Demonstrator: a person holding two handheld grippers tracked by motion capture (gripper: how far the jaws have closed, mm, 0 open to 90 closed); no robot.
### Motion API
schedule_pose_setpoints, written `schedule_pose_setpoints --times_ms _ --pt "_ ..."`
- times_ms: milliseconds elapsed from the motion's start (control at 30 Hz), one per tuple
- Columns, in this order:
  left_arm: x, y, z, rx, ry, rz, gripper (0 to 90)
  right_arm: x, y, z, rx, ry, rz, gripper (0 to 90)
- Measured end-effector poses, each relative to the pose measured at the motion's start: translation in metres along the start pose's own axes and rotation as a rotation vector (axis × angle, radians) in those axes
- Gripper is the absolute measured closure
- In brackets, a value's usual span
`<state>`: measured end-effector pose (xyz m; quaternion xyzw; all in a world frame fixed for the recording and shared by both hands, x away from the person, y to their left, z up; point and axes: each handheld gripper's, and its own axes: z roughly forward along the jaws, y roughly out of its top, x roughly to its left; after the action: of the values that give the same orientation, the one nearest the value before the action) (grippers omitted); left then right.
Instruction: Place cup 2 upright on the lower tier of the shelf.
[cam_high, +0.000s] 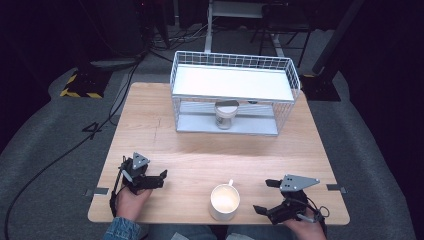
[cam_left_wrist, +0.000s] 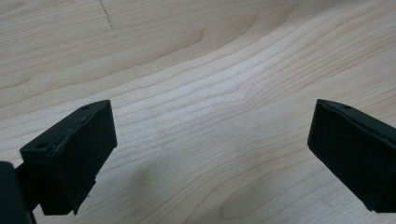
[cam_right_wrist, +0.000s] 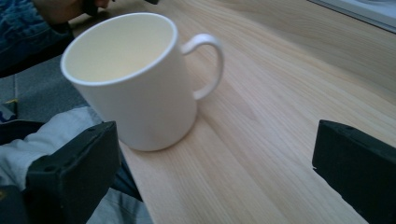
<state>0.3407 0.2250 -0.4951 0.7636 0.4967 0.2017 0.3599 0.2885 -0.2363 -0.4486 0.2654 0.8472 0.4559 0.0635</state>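
The left gripper (cam_high: 159, 178) is resting at the near left of the worktop (cam_high: 200, 150), held from below by the left hand (cam_high: 131, 196), with its fingers (cam_left_wrist: 74, 158) released and spread wide over bare wood, pointing toward the right. Right of it, the white mug (cam_high: 224, 201) is standing upright at the near edge of the worktop, its mouth facing up and its handle (cam_high: 230, 183) pointing away from the person toward the wire shelf (cam_high: 232, 92). In the right gripper view the mug (cam_right_wrist: 133, 79) is sitting just ahead of the left-hand finger, not touched. The right gripper (cam_high: 266, 196) is lying low just right of the mug, pointing left toward it, its fingers released and wide apart, with the right hand (cam_high: 302, 227) holding it from the near edge.
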Motion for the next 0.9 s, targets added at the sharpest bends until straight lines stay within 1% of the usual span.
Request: schedule_pose_setpoints --times_ms 100,167,200,300,333,400,433,467,533,633,700,733,800,900 --pt "0.0 -0.001 0.002 0.016 0.006 0.009 1.8 0.009 0.003 0.01 -0.001 0.04 -0.022 1.0" --pt "0.001 -0.001 0.003 0.023 0.006 0.014 1.8 0.012 0.005 0.015 0.001 0.057 -0.03 1.0" --pt "0.001 -0.002 0.003 0.024 0.007 0.009 1.9 0.015 0.005 0.019 0.007 0.07 -0.035 1.0" --pt "0.001 -0.003 0.004 0.037 0.012 0.018 1.9 0.019 0.007 0.026 0.011 0.087 -0.042 0.8" --pt "0.002 -0.003 0.004 0.044 0.011 0.025 1.8 0.021 0.008 0.028 0.011 0.091 -0.047 0.8" --pt "0.002 -0.005 0.005 0.047 0.013 0.022 1.9 0.024 0.01 0.033 0.012 0.098 -0.057 0.7" --pt "0.003 -0.006 0.005 0.047 0.008 0.013 2.1 0.025 0.011 0.036 0.01 0.104 -0.059 0.7" --pt "0.003 -0.006 0.006 0.059 0.005 0.006 2.3 0.026 0.011 0.037 0.01 0.108 -0.064 0.6" --pt "0.004 -0.007 0.005 0.051 0.006 -0.003 2.3 0.029 0.013 0.043 0.01 0.119 -0.07 0.6" --pt "0.004 -0.007 0.005 0.066 0.013 0.007 2.9 0.031 0.016 0.051 0.012 0.133 -0.08 0.6" --pt "0.003 -0.007 0.007 0.1 0.023 0.021 3.2 0.032 0.017 0.055 0.015 0.143 -0.083 0.7" --pt "0.002 -0.007 0.009 0.114 0.024 0.012 3.2 0.032 0.017 0.057 0.018 0.146 -0.084 0.6" --pt "0.003 -0.006 0.009 0.116 0.024 0.008 2.2 0.033 0.018 0.06 0.021 0.148 -0.085 0.4" --pt "0.003 -0.006 0.009 0.117 0.02 0.015 1.6 0.035 0.018 0.065 0.024 0.15 -0.089 0.4"
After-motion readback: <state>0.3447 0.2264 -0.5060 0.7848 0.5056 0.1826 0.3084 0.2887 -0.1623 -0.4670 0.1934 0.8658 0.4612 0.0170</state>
